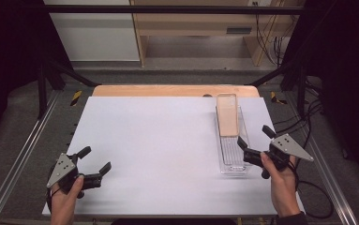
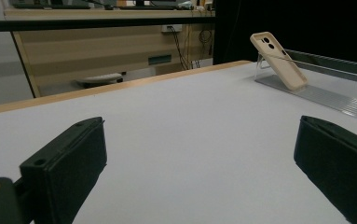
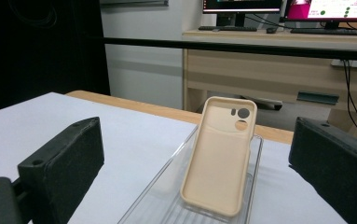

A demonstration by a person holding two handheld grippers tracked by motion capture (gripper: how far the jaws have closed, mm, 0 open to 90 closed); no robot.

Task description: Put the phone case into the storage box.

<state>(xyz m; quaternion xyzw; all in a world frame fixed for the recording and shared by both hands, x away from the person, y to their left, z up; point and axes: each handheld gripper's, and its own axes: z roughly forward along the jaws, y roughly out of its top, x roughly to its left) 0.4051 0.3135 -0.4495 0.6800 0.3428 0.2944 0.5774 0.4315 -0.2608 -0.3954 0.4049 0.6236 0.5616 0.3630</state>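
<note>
The phone case leans tilted in the far end of a clear tray, its upper edge propped against the tray's far wall and its lower edge down on the ribbed floor. It looks like a thin, beige, rubbery shell: light, likely bendy if squeezed across its open face, and probably not slippery. Its camera cut-outs sit near the upper edge. The safest hold is likely across the two long side edges, partway up, where the raised rim gives the shell some stiffness; pinching near the cut-outs could fold it. The tray is likely hard plastic and light enough to slide if the case drags on it.

The right claw hovers just beside the near end of the tray, jaws spread wide with nothing between them, aimed along the tray toward the case. The person's right hand grips it from behind.

The left claw is well apart from the tray, low over the pale worktop, also spread wide and empty, pointing roughly toward the case.
</note>
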